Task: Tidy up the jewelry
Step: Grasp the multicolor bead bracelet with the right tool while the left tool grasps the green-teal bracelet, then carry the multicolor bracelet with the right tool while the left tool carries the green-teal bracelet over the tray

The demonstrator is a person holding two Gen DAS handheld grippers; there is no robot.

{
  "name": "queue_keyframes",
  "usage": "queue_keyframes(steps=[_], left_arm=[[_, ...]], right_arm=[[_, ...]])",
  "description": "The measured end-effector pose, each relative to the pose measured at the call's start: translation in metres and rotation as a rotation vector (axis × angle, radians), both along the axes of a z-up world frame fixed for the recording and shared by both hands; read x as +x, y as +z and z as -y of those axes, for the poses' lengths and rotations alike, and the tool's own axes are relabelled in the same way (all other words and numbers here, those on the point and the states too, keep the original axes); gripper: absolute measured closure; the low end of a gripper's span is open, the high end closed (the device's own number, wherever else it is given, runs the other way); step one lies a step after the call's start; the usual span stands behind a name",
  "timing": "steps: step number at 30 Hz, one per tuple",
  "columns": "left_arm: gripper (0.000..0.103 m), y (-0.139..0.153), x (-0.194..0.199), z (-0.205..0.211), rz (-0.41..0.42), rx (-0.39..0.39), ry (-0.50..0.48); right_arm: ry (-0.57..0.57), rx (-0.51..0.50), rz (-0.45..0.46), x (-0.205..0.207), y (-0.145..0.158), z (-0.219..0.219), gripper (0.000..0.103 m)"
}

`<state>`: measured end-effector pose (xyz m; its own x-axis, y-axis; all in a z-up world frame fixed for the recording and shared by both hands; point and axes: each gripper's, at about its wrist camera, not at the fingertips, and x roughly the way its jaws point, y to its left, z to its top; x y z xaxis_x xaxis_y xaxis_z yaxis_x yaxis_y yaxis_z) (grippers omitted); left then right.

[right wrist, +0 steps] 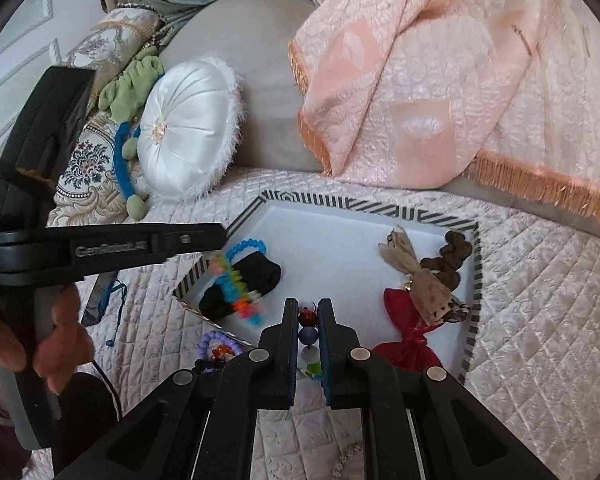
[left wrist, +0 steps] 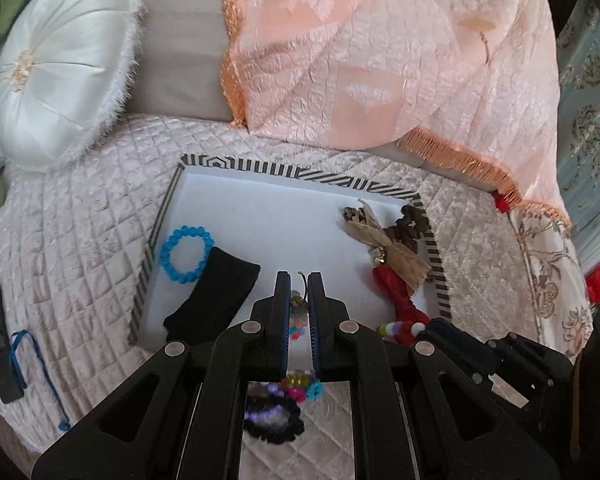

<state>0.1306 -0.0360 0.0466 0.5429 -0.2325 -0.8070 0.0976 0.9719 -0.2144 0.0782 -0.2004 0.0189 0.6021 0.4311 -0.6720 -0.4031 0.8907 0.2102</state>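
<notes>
Right wrist — beaded strand (right wrist: 309,334) between hand-held gripper (right wrist: 309,312)

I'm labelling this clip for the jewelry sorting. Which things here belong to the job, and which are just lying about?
Job:
striped tray
blue bead bracelet
multicolour bead strand
big-bead strand
purple bead bracelet

Lying about:
white round cushion
peach throw
green plush

Beside the tray (right wrist: 476,280), the multicoloured bracelet (right wrist: 236,292) is motion-blurred — its beads unreadable; the left gripper (left wrist: 299,288) hides most of its catch — jaws nearly closed.
</notes>
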Motion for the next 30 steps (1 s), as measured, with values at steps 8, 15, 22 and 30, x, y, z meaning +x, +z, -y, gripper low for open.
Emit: queue_keyframes(steps=[8,15,22,30], left_arm=[[0.096,-0.034,0.036,0.006,-0.057,0.051,0.0],[0.096,-0.044,0.071,0.003,-0.062,0.075,0.02],[0.096,-0.047,0.108,-0.003,-0.065,0.068,0.056],[0.096,-0.054,0.14,-0.018,-0.083,0.075,0.113]], right_arm=[[0.003,-0.015,-0.069,0.041,-0.029,-0.006,0.094],[-0.003,-0.061,-0.102,0.084,-0.048,-0.006,0.094],[0.013,-0.095,-0.123,0.122,-0.053,-0.012,0.094],[0.016,-0.101,-0.146,0.163,-0.056,-0.023,0.094]])
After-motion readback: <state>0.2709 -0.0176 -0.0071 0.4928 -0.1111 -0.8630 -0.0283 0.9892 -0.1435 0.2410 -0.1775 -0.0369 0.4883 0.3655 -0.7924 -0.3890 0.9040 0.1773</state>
